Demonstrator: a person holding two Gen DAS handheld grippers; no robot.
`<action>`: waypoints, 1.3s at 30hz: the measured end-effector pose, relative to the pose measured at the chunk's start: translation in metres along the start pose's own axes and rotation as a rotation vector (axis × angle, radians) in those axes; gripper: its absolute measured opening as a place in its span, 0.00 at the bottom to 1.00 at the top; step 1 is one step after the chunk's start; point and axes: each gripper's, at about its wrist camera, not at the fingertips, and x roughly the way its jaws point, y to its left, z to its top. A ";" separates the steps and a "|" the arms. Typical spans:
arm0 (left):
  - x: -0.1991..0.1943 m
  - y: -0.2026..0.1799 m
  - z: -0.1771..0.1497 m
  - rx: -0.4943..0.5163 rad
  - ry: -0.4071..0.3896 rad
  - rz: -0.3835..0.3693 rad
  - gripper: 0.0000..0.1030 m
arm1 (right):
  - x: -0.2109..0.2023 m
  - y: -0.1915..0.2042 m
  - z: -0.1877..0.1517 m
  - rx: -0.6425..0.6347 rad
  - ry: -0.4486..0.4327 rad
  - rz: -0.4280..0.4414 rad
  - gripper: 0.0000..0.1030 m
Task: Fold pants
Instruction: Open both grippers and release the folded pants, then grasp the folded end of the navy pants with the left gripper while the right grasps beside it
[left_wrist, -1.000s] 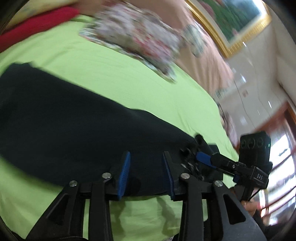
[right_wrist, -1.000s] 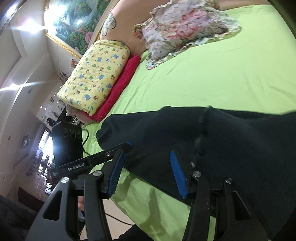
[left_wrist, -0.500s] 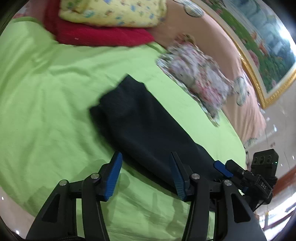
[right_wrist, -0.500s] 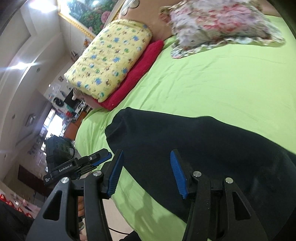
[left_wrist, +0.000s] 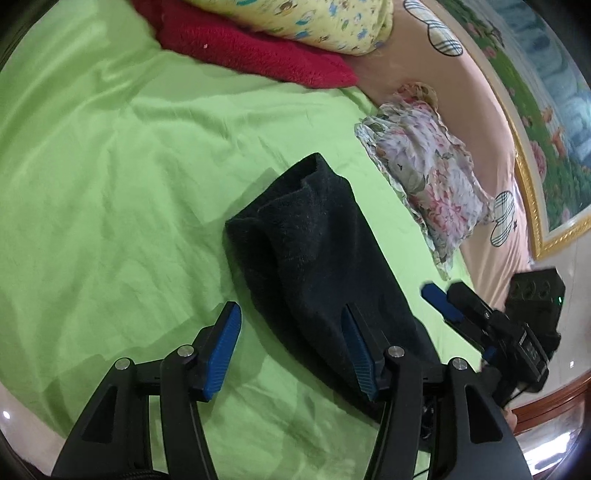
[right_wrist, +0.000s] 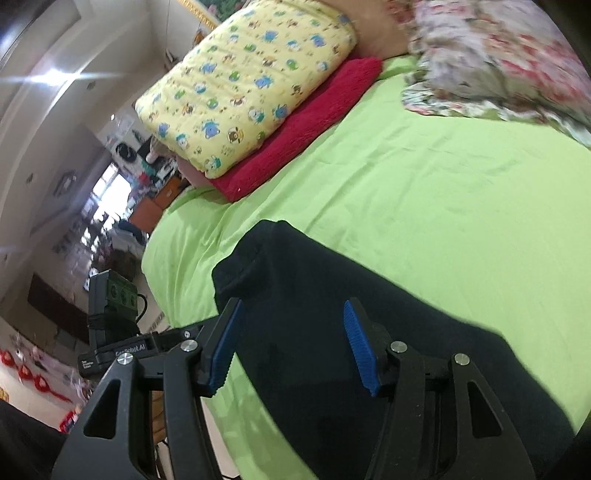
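Note:
The black pants lie folded lengthwise in a long strip on the green bedsheet. They also show in the right wrist view. My left gripper is open and empty, raised above the near edge of the pants. My right gripper is open and empty, above the pants close to their far end. The right gripper also shows in the left wrist view, past the near end of the pants.
A yellow patterned quilt rests on a red blanket at the head of the bed. A floral pillow lies beside the pink headboard. The bed edge and room furniture are to the left.
Both grippers have opened wider and pulled back and up from the pants. The pants stay flat on the sheet, and more of the bed is in view.

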 end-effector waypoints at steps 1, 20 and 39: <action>0.003 0.001 0.001 -0.006 0.005 -0.004 0.55 | 0.005 0.001 0.005 -0.014 0.014 0.004 0.56; 0.024 0.011 0.017 -0.065 0.013 -0.033 0.55 | 0.118 0.011 0.067 -0.221 0.310 0.067 0.56; 0.003 -0.050 0.011 0.109 -0.046 -0.016 0.16 | 0.071 0.015 0.065 -0.221 0.214 0.121 0.21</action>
